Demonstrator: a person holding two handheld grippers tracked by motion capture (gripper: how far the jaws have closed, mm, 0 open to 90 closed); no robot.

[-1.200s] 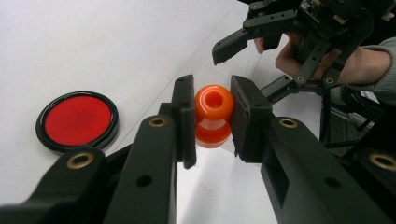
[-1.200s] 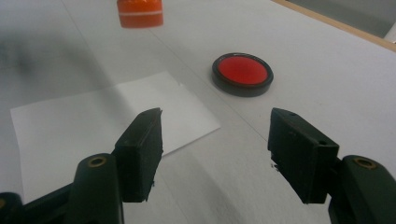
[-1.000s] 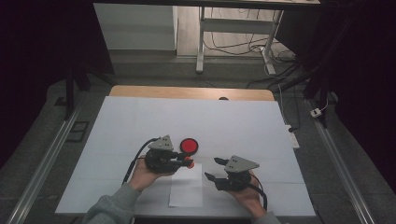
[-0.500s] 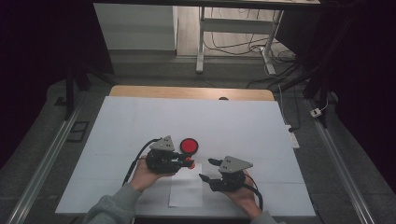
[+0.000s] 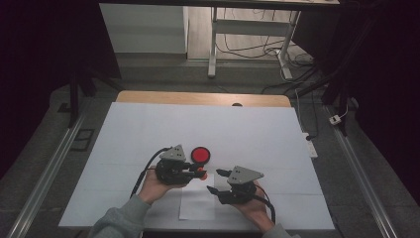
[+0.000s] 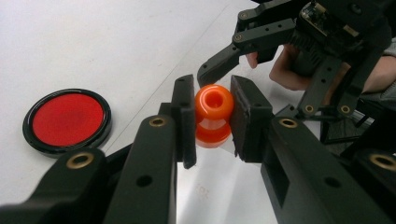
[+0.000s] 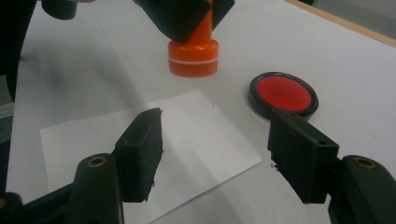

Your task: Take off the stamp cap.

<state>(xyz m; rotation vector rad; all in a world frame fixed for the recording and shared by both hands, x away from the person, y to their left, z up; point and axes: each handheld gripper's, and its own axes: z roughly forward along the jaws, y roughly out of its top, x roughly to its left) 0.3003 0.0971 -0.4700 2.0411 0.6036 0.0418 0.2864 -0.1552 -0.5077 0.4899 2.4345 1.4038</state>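
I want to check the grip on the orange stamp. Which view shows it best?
The left gripper view: the orange stamp sits clamped between both pads. The right gripper view shows its base; the high view, an orange speck.

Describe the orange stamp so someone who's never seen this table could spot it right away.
On the white table, look near the front edge, by the sheet of paper. The orange stamp stands clamped in the left gripper. Unlike the flat red ink pad beside it, it is upright with a knob top.

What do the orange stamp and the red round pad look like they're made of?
Orange stamp: likely glossy moulded plastic, given bright highlights and smooth rounded knob. Red round pad: shiny black rim, probably plastic, around a matt red face, perhaps an ink pad; the face's material is unclear.
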